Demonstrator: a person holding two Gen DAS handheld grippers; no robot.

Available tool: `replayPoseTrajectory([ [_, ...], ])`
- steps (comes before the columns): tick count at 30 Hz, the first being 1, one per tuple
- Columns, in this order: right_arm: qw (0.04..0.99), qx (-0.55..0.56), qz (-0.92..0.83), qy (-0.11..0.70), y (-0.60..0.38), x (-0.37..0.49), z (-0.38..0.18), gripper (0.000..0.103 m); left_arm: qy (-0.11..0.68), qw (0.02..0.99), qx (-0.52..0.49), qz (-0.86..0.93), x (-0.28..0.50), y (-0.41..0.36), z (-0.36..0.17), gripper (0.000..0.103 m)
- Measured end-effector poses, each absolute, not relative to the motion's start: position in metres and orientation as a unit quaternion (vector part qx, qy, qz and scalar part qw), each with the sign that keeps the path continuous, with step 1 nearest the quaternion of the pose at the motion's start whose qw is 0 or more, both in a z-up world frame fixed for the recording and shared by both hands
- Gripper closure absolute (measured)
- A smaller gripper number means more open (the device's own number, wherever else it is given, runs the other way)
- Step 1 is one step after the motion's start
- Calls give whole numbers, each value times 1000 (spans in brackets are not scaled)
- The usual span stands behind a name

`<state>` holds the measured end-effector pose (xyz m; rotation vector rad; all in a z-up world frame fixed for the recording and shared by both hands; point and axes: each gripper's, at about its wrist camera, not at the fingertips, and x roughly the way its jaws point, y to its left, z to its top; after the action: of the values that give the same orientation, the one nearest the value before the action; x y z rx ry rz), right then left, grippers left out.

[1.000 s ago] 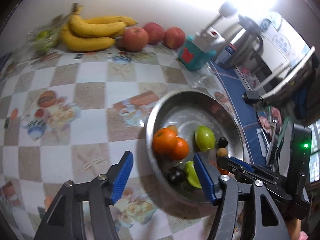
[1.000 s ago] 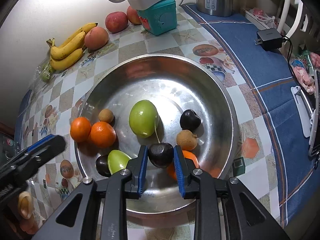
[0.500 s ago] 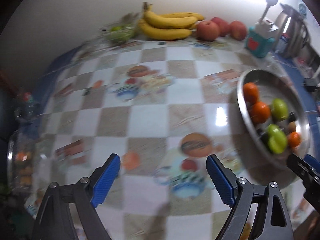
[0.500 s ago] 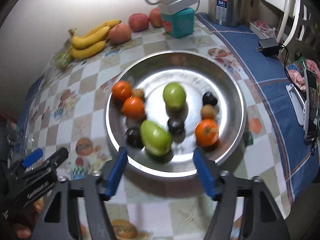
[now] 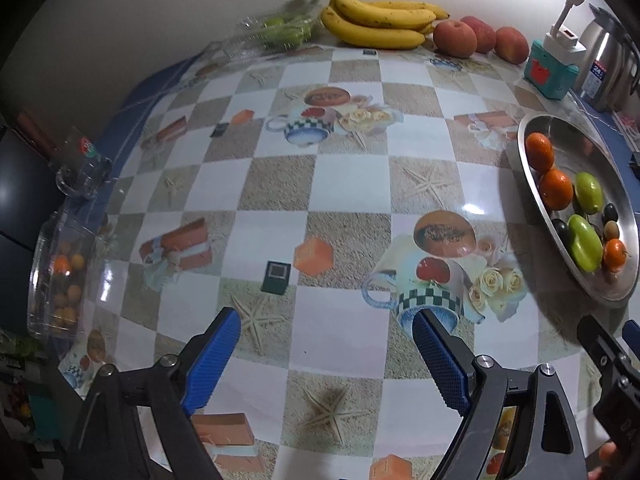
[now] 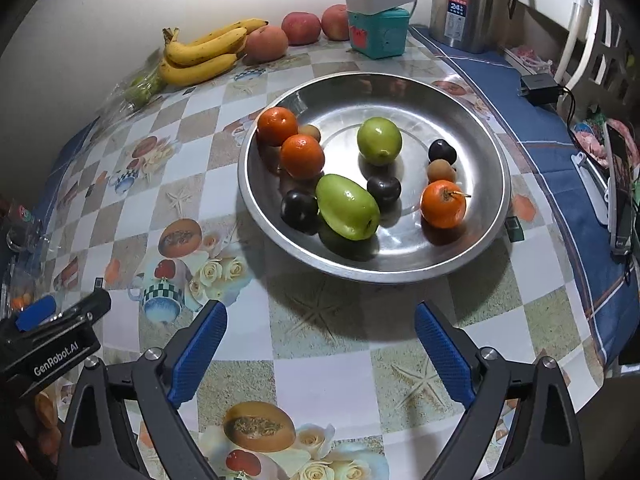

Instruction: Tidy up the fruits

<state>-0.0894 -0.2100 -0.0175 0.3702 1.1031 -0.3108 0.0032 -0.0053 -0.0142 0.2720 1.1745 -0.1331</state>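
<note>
Both handheld grippers hovered over a checkered tablecloth printed with teacups and roses, each pointing steeply down. The right gripper had just been opening its blue-padded jaws; they stood wide apart with nothing between them, just short of a steel bowl. Inside the bowl lay three oranges, two green fruits, three dark plums and two small brown fruits. The left gripper was spread wide too, empty, above bare cloth well to the left of the bowl. Along the far wall sat a bunch of bananas, three red apples, a teal box and a steel kettle.
</note>
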Motion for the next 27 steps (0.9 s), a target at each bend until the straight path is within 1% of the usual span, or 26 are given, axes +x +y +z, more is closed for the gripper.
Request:
replayPoseTrajectory([
  [7,821,193,-149,517,-216,-92,-21,8,577,804,126,-71,5,-7,-23,13],
  [27,819,195,-144,519,-216,-91,-23,8,580,801,125,-85,3,-10,-22,13],
])
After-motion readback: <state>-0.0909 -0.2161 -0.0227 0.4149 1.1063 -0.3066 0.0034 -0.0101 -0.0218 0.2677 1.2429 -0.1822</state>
